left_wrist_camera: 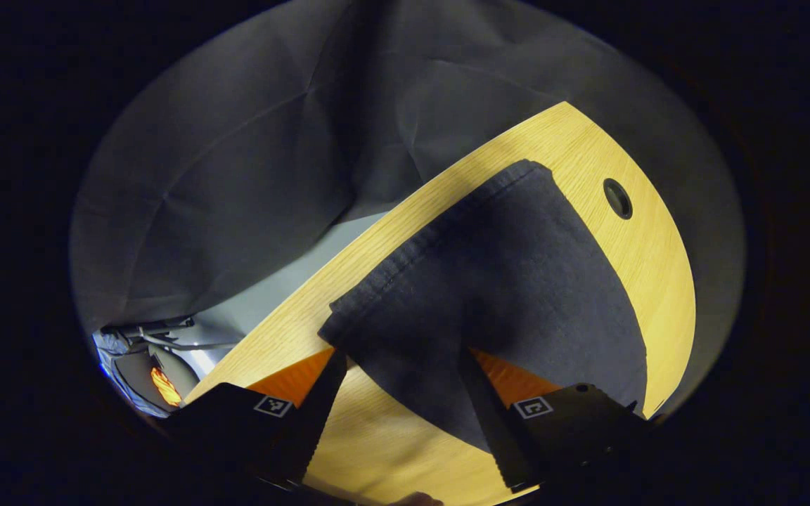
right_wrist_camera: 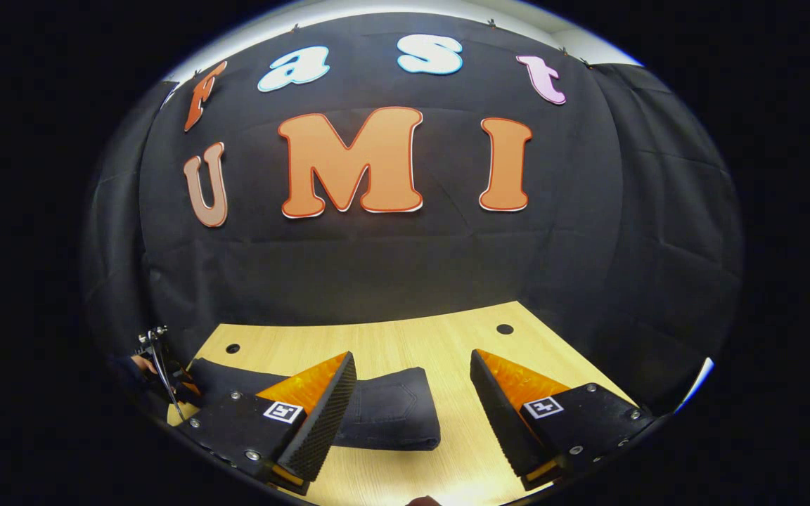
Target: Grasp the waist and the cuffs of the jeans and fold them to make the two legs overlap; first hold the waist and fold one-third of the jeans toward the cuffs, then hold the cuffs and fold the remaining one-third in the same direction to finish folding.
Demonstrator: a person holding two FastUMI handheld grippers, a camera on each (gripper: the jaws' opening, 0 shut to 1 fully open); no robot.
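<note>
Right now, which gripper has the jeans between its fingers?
The left gripper: jeans lie between its open fingers. The right gripper is open over table beside them.

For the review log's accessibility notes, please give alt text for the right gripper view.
Dark jeans lie folded on a light wooden table, slightly left of the right gripper, whose two fingers stand wide apart above the tabletop, holding nothing. Black cloth forms the wall behind the table.

In the left gripper view the near end of the jeans (left_wrist_camera: 489, 295) drops behind the right finger (left_wrist_camera: 486, 414). In the right gripper view the left finger (right_wrist_camera: 320, 414) covers their middle (fold layers not countable); their far end is too small.
</note>
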